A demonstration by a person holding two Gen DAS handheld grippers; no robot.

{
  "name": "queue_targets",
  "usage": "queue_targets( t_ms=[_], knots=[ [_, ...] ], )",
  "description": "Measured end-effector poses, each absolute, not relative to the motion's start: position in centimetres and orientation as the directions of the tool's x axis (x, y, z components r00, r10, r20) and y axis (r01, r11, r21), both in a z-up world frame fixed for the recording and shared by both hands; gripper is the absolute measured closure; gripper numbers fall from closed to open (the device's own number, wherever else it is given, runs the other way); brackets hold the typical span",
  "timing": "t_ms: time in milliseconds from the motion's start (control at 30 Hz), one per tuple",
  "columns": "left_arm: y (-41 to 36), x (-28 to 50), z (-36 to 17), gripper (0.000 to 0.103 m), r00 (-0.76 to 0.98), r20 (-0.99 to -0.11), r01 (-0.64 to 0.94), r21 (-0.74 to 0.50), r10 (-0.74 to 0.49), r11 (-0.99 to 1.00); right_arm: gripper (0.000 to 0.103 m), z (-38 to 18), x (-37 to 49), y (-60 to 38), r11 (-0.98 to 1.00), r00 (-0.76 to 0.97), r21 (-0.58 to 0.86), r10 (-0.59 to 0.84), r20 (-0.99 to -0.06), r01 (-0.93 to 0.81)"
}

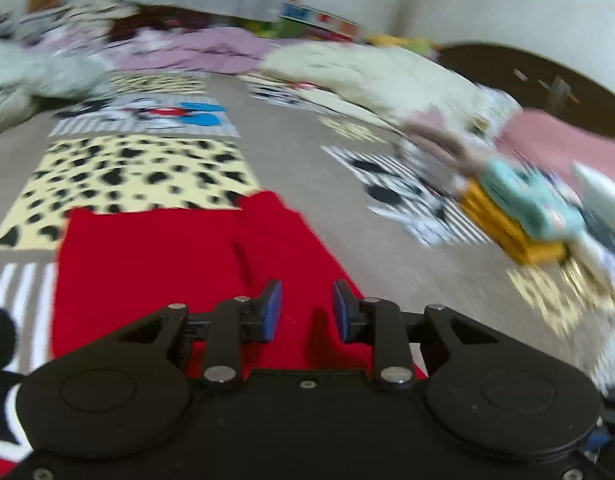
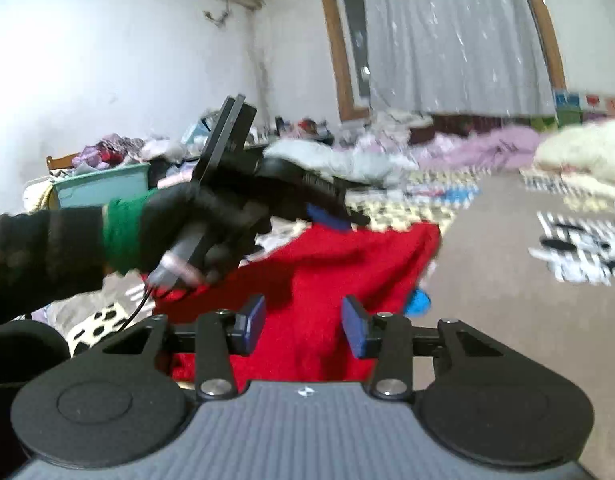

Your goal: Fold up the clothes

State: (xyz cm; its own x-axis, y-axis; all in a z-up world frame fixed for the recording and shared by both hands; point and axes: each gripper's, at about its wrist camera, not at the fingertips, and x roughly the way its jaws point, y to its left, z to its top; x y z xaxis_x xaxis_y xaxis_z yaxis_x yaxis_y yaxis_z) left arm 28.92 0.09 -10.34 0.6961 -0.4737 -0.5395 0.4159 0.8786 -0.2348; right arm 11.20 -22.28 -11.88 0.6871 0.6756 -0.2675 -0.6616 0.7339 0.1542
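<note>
In the lower middle of the left wrist view, the left gripper (image 1: 307, 310) has its blue pads parted with a clear gap, and nothing is pinched between them. The red garment (image 1: 155, 272) lies flat on the patterned bedspread (image 1: 291, 152) directly beneath and ahead of those jaws, filling the lower left of the frame up to its folded top edge near the centre; the pads hover over its right portion and whether they brush it cannot be told. At the right edge, blurred, sits a stack of folded clothes (image 1: 523, 216).

In the right wrist view, the right gripper (image 2: 303, 326) is likewise released, its pads apart with only red cloth visible behind the gap. The garment spreads through the centre of the frame beyond the jaws. A gloved hand (image 2: 195, 224) at centre left holds the other gripper above the garment's upper left edge.
</note>
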Motion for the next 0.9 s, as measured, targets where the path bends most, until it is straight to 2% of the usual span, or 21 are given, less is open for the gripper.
queue_targets(
  t_ms=[100, 133, 200, 233, 433, 500, 567, 700, 800, 900],
  knots=[
    [-2.2, 29.1, -11.3, 0.078, 0.659, -0.584, 0.464, -0.179, -0.473, 0.868, 0.065, -12.0, 11.8, -20.4, 0.708, 0.657, 0.146, 0.700, -0.281, -0.691],
    [-3.1, 29.4, -11.7, 0.077, 0.652, -0.612, 0.469, -0.139, -0.448, 0.872, 0.067, -12.3, 12.3, -19.8, 0.709, 0.648, 0.150, 0.695, -0.311, -0.689],
    [-4.9, 29.8, -12.5, 0.076, 0.636, -0.663, 0.479, -0.064, -0.396, 0.876, 0.068, -13.8, 14.0, -18.8, 0.717, 0.587, 0.201, 0.674, -0.449, -0.668],
    [-5.0, 30.0, -12.1, 0.076, 0.628, -0.671, 0.482, -0.064, -0.395, 0.874, 0.068, -14.3, 14.3, -18.9, 0.720, 0.574, 0.218, 0.668, -0.473, -0.659],
    [-5.3, 33.0, -10.1, 0.076, 0.685, -0.639, 0.416, -0.050, -0.350, 0.908, 0.068, -14.4, 14.1, -19.5, 0.718, 0.580, 0.237, 0.678, -0.450, -0.655],
    [-5.7, 34.8, -11.1, 0.076, 0.665, -0.674, 0.400, -0.042, -0.322, 0.915, 0.068, -14.5, 14.0, -19.5, 0.717, 0.581, 0.230, 0.678, -0.451, -0.658],
    [-6.4, 36.0, -12.4, 0.070, 0.647, -0.708, 0.388, -0.015, -0.284, 0.921, 0.068, -14.5, 14.2, -19.6, 0.714, 0.578, 0.241, 0.683, -0.447, -0.657],
    [-7.0, 35.5, -11.4, 0.070, 0.657, -0.705, 0.376, -0.003, -0.269, 0.926, 0.068, -14.6, 14.4, -19.7, 0.708, 0.569, 0.263, 0.692, -0.445, -0.655],
    [-3.8, 33.3, -9.8, 0.070, 0.710, -0.641, 0.288, -0.114, -0.292, 0.951, 0.068, -14.5, 14.3, -19.8, 0.704, 0.571, 0.272, 0.698, -0.432, -0.656],
    [1.1, 29.2, -8.9, 0.070, 0.767, -0.589, 0.165, -0.204, -0.255, 0.965, 0.068, -14.1, 13.8, -20.2, 0.696, 0.577, 0.286, 0.711, -0.402, -0.659]
  ],
)
